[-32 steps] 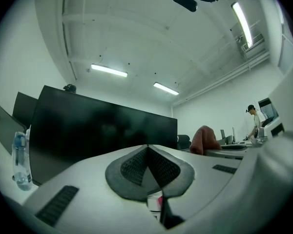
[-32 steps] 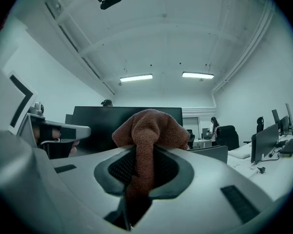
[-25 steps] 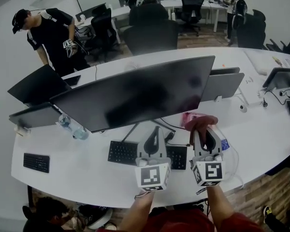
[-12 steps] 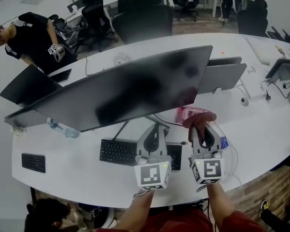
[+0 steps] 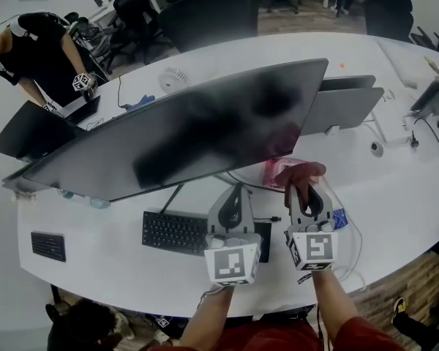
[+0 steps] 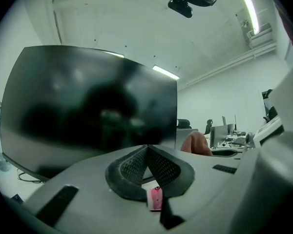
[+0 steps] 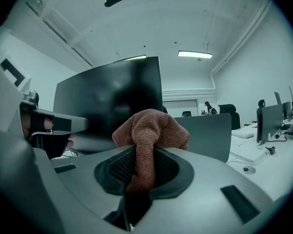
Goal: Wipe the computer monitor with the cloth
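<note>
Still clamped on the cloth (image 5: 300,172), right gripper (image 5: 305,190) stays below the monitor (image 5: 183,137); left gripper (image 5: 235,192) remains closed, empty.

Dark monitor (image 6: 88,106) ahead — hand-held gripper (image 6: 146,148) jaws together (nothing between).

Left gripper (image 5: 235,190) jaws together; right gripper (image 5: 306,192) jaws clamp the cloth (image 5: 300,172).

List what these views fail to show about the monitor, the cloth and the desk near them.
- Monitor screen: head view shows only blurry dark reflections; dust or smears cannot be told.
- Cloth: right gripper view, its lower end is hidden between the right claw's jaws.
- Pink item: head view, mostly covered by the cloth; unidentifiable.
- Keyboard: head view, partly hidden behind the left claw.
</note>
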`<state>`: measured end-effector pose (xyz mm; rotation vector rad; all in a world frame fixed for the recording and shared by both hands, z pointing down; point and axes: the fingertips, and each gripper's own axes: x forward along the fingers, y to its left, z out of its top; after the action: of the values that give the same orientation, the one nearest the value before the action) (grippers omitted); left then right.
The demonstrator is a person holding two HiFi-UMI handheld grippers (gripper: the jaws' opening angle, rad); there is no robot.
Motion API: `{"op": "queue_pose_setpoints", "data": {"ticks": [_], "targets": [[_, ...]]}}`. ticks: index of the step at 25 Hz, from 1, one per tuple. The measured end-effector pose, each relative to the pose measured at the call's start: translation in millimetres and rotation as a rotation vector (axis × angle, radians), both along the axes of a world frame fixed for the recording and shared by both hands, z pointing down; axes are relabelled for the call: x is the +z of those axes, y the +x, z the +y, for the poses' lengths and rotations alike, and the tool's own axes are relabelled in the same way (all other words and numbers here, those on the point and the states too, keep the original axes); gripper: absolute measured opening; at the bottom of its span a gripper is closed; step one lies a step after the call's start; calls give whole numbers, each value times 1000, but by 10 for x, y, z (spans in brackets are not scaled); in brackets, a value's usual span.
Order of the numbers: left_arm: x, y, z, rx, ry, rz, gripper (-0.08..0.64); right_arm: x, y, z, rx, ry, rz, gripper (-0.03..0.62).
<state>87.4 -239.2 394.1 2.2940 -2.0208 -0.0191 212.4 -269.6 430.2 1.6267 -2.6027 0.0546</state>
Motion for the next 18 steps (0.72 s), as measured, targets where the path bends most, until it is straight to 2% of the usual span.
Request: {"op": "queue_pose_setpoints", "data": {"ticks": [4,9,13,18], "targets": [[214,33,-121,11,-31,-33,23,172,25,-186,3,-22,-2,77],[333,70,-268,-1,-44,-19,23,413,29,-370,1,-57,4,77],[549,84,-350,2,-92,-23,23,590,1,-503,-5,-85,0,77],[521,86,-474,-10,-70,-16,23,774,-39,-686,-5,-117,5,77]]}}
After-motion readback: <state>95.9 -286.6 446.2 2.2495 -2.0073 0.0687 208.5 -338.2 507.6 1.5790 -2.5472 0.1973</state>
